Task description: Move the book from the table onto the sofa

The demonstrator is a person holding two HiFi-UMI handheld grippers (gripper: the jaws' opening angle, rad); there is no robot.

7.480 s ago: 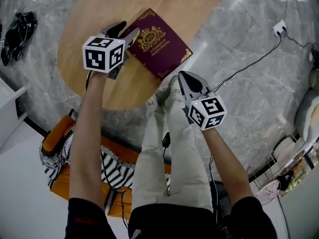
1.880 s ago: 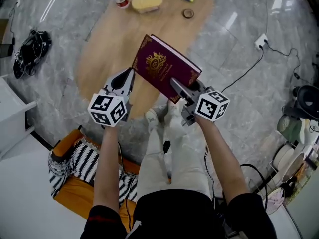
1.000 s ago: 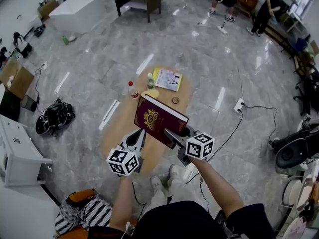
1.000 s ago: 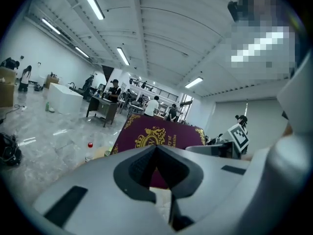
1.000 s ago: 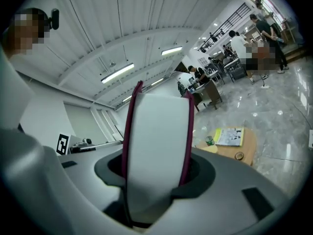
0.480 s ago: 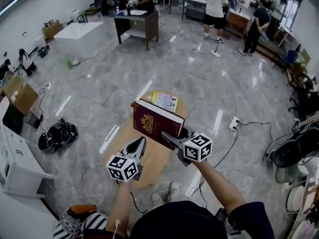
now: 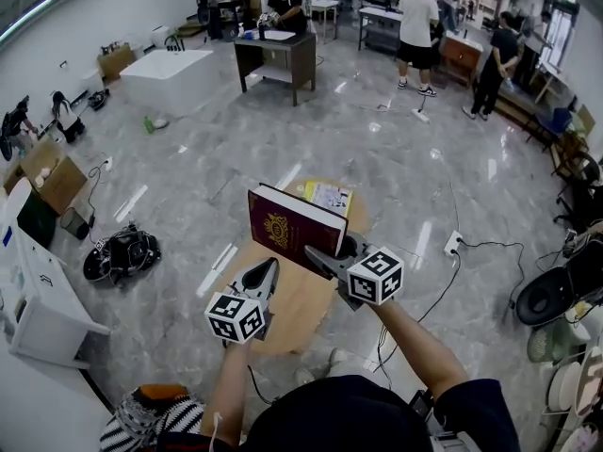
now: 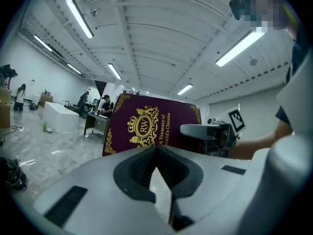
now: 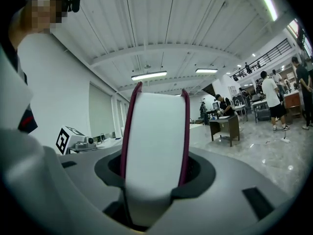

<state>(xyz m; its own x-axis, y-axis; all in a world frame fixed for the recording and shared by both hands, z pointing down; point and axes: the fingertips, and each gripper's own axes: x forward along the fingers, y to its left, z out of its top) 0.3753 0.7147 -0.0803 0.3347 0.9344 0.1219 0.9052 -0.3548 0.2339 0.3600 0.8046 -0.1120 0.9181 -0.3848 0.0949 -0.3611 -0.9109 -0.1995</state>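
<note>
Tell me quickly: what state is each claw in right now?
Left claw: closed, holding nothing.
Right claw: closed on the book, lifted above the table.

Closed maroon gold-crested book held upright, midair.

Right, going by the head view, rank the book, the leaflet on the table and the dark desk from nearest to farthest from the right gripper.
1. The book: clamped in the right gripper, held up off the table.
2. The leaflet: at the far end of the wooden table, beyond the book.
3. The dark desk: far across the room, upper left of centre.
</note>
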